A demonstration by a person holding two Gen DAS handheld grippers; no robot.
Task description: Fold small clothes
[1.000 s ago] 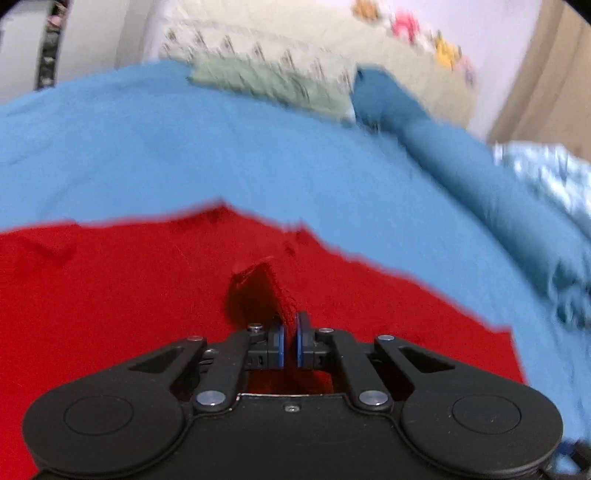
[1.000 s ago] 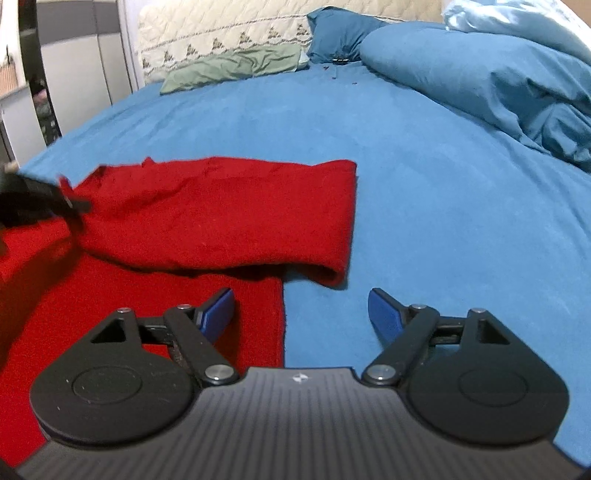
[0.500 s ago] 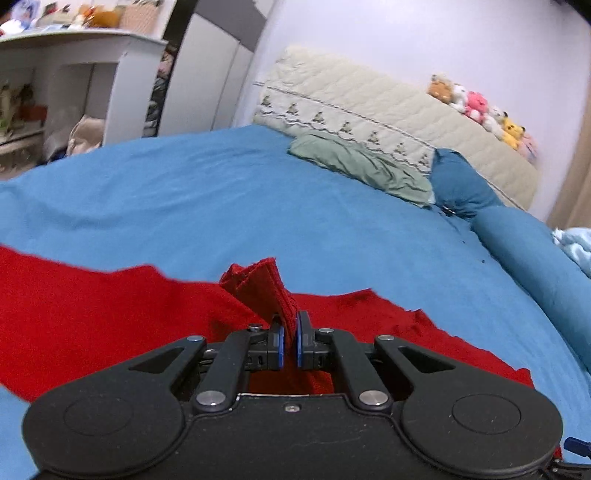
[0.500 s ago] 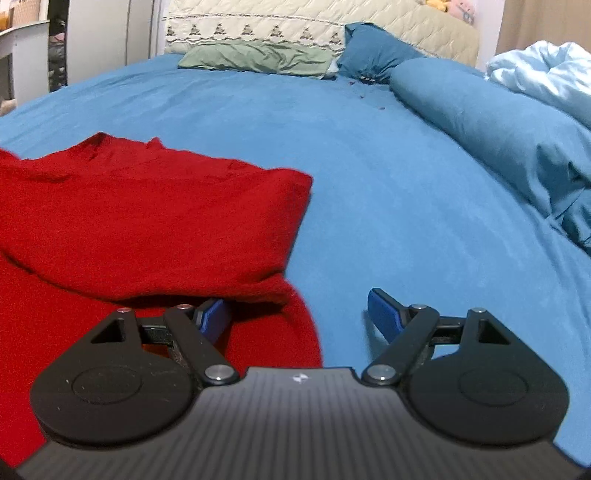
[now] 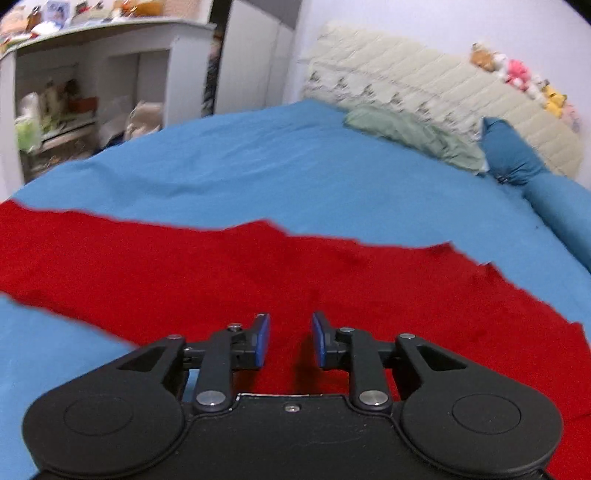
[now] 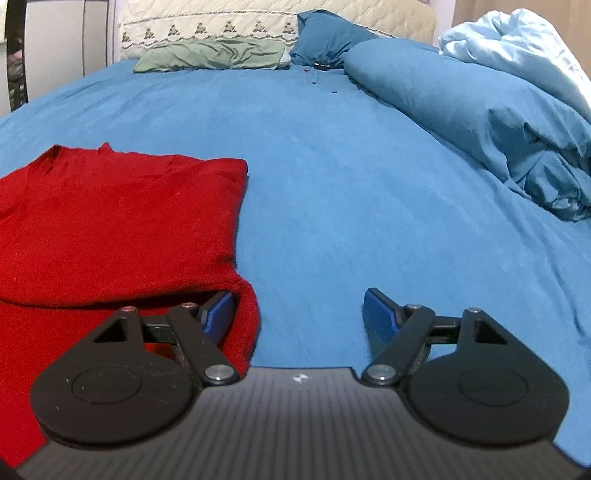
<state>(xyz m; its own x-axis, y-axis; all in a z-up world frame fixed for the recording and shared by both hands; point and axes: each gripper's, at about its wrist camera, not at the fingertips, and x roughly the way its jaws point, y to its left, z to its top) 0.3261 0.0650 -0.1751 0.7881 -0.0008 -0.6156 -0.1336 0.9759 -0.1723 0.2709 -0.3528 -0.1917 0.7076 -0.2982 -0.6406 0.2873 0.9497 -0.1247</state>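
A red garment (image 5: 258, 273) lies flat on the blue bed sheet (image 5: 280, 170). My left gripper (image 5: 290, 341) is open just above it, with nothing between its blue pads. In the right wrist view the garment (image 6: 118, 229) lies folded over itself at the left, its folded edge toward me. My right gripper (image 6: 299, 314) is wide open over the garment's near right corner. Its left fingertip (image 6: 218, 312) is tucked under the folded layer, and its right fingertip (image 6: 380, 314) is over bare sheet.
A rolled blue duvet (image 6: 480, 122) and a pale blue blanket (image 6: 517, 55) lie at the right. A green pillow (image 6: 210, 55), a blue pillow (image 6: 325, 33) and a cream quilted headboard (image 5: 424, 85) are at the far end. White shelves (image 5: 74, 96) stand left of the bed.
My left gripper was shut on a pinch of the red cloth; it has opened and the cloth now lies flat. My right gripper stayed open and moved closer to the fold.
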